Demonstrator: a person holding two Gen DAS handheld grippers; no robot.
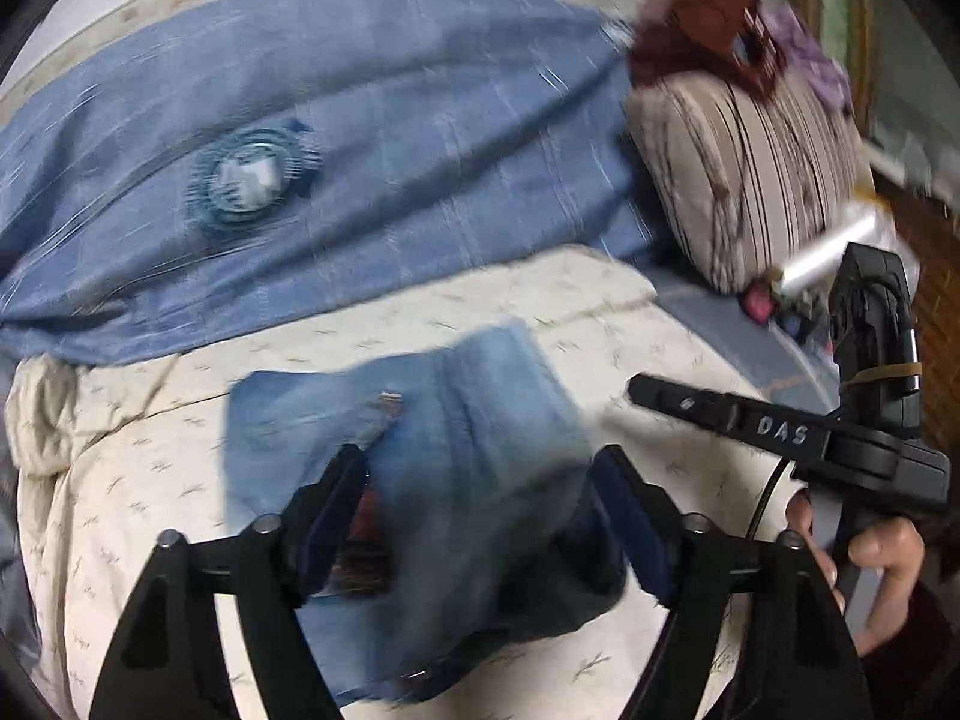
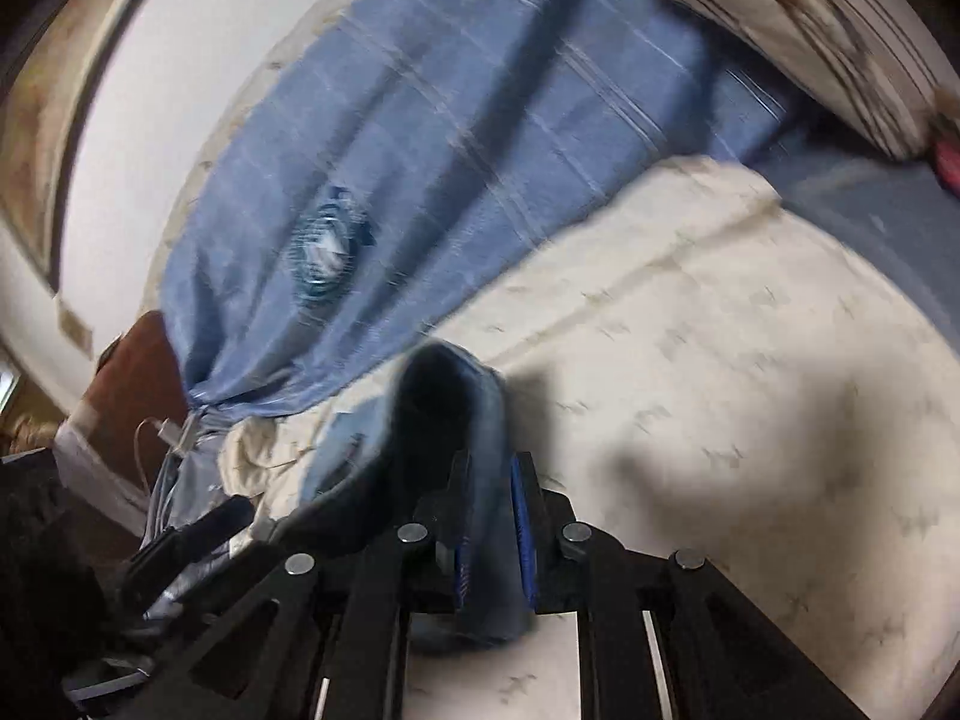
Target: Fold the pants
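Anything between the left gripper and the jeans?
Nothing visible. The left gripper is open with the jeans directly between its fingers; the right gripper is shut on the denim.

Open cream bedspread (image 1: 600, 306) ahead and to the right of the folded jeans (image 1: 468, 420): free to pass. Blocked at the far side by the blue curtain (image 1: 360, 138) hanging onto the bed. Hemmed in at far right by a striped pillow (image 1: 750, 180). Crowded on the right by the right gripper (image 1: 636, 390) and its hand (image 1: 870, 552).
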